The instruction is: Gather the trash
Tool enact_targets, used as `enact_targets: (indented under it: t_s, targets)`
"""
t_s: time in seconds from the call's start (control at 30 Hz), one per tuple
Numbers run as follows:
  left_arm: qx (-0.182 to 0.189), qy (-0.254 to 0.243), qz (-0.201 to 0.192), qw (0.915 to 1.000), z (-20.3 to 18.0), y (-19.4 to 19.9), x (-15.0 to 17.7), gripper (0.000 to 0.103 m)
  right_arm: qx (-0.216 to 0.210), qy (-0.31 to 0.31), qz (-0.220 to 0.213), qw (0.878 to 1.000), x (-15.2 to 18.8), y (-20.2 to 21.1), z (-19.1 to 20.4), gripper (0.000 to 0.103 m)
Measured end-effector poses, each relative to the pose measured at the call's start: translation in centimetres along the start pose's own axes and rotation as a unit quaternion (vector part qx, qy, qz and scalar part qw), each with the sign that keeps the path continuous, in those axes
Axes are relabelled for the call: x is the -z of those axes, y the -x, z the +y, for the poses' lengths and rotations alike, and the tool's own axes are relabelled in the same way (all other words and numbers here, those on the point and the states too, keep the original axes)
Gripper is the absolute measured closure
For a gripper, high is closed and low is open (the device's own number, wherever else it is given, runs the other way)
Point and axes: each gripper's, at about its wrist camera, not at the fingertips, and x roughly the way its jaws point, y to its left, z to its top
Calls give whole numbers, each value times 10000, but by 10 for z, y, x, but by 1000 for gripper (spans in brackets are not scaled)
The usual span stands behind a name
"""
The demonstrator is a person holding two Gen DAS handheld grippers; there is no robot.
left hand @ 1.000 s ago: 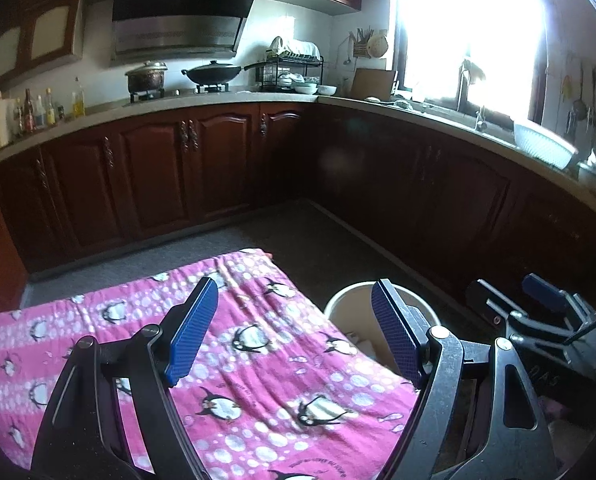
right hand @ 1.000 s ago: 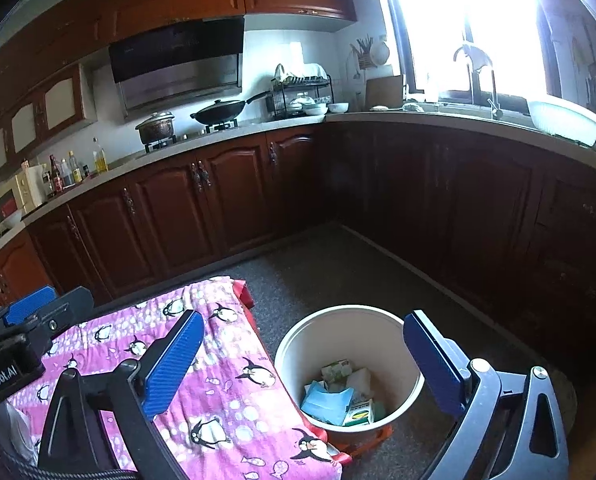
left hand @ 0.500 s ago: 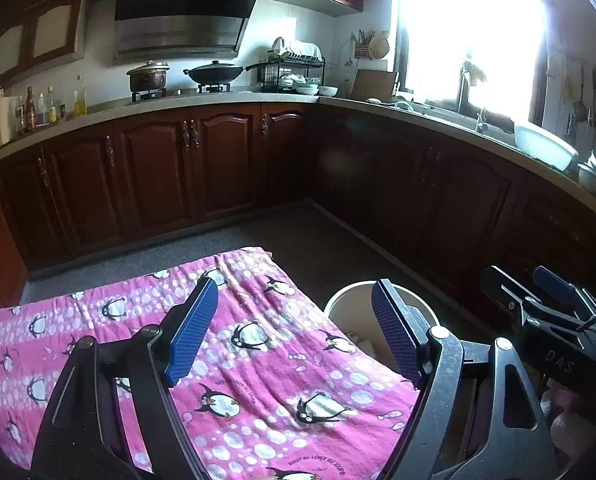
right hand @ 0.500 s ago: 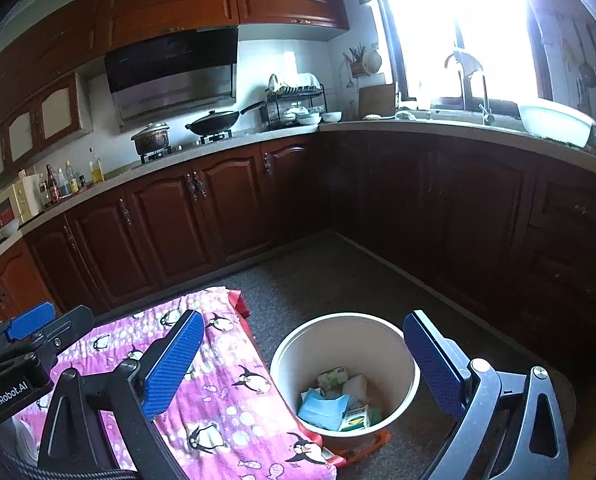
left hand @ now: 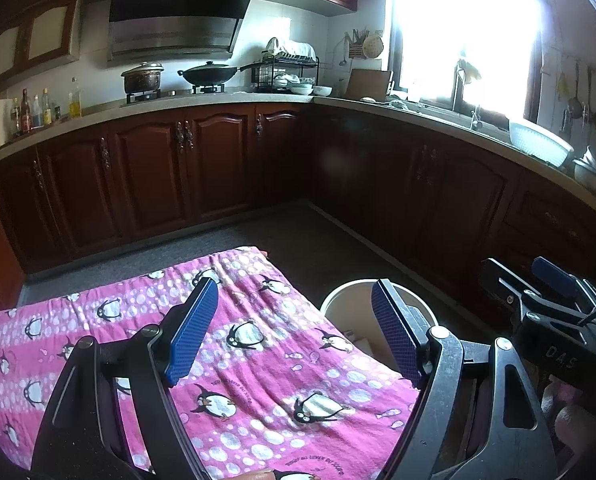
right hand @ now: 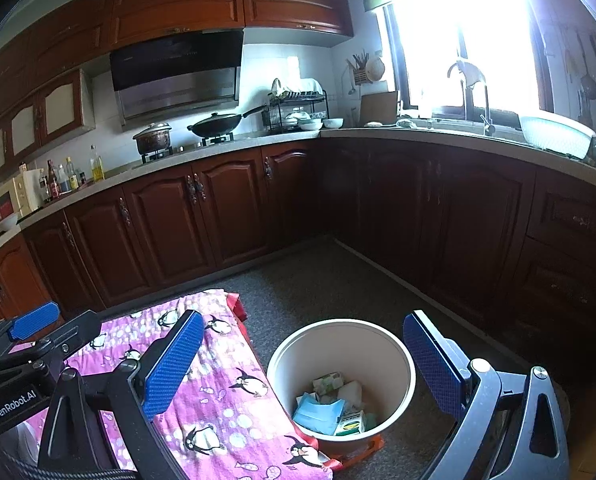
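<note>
- Left gripper [left hand: 294, 332]: jaws spread wide, nothing between them, hovering over the pink penguin cloth [left hand: 258, 360]; same pose as a second ago, no change.
- Right gripper [right hand: 298, 364]: jaws also wide apart and empty, aimed down at the bin [right hand: 290, 360]. Compared with a second ago its view has tipped up slightly, so more upper cabinet shows and the bin sits lower in frame; nothing else shifted.
- Meaning for the task: no pickup under way, both tools idle. My guess is that collecting is finished or paused, since no loose trash shows on the cloth.
- Trash [right hand: 329, 404] lies at the bottom of the bin, at about 6 o'clock in the right wrist view: a blue crumpled wrapper, a small green-and-white carton, some white and pale green paper (exact items hard to read).
- Bin: round, cream, smooth plastic-looking wall, open top, standing on the grey speckled floor [right hand: 317, 280] just beside the cloth's right edge, at about 4 o'clock from the cloth.
- Cloth: soft, wrinkled fabric, pink with white dots and penguins, draped over a low flat surface (what is underneath is hidden).
- Jaw pads: flat blue, finely textured, on black frames.
- At 12 o'clock: glossy dark wood cabinets [left hand: 218, 168], pale stone-look counter [right hand: 218, 152], a black wok [right hand: 216, 124] on the stove.
</note>
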Motion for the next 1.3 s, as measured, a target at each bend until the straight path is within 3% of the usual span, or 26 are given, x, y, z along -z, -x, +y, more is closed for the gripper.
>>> enact_targets:
  t_s: [1.3]
  targets:
    - [-122, -110, -77, 9998, -5, 0, 6, 24, -8, -36, 77, 10000, 4, -3, -7, 4]
